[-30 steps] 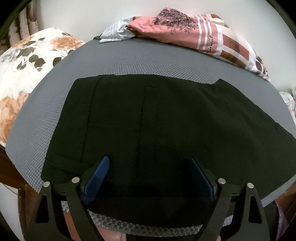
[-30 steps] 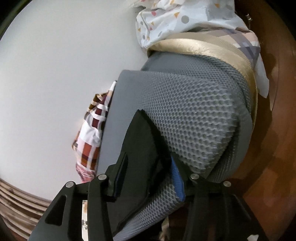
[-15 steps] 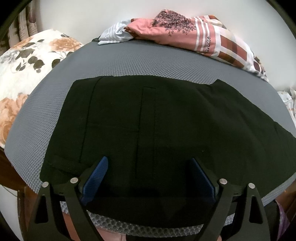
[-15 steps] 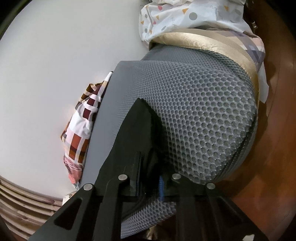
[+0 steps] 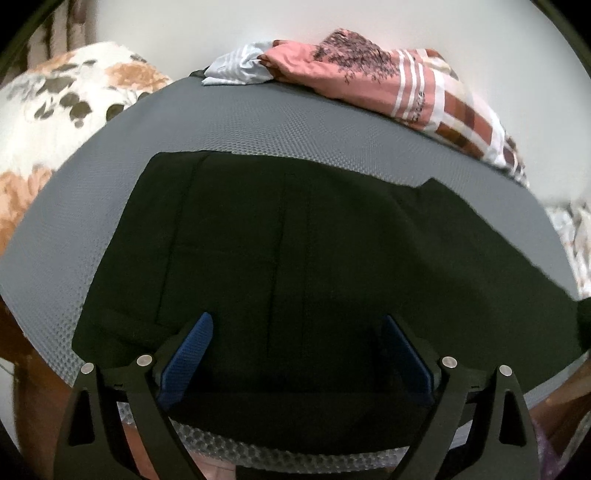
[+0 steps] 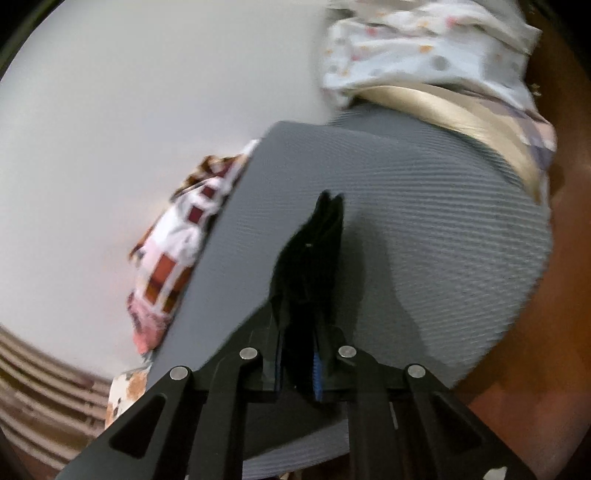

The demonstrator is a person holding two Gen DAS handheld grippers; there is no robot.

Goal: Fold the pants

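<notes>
Gripping black pants point(image 5: 295, 258) flat on grey mat point(image 5: 258, 122); my right gripper point(image 6: 299, 365) just closed on lifted end, left gripper point(image 5: 295, 350) wide above waist.

Your left gripper point(image 5: 295, 354) fills the bottom of the frame, its blue pads point(image 5: 188, 354) spread wide with nothing pinched between them. Beyond them the black pants point(image 5: 295, 251) lie spread flat across the centre, on a grey mesh pad point(image 5: 258, 122) that curves around them. Along the upper edge you have a pink and checked cloth point(image 5: 388, 81) bunched against the white wall point(image 5: 184, 33). A floral cushion point(image 5: 62, 110) sits at the upper left.
</notes>
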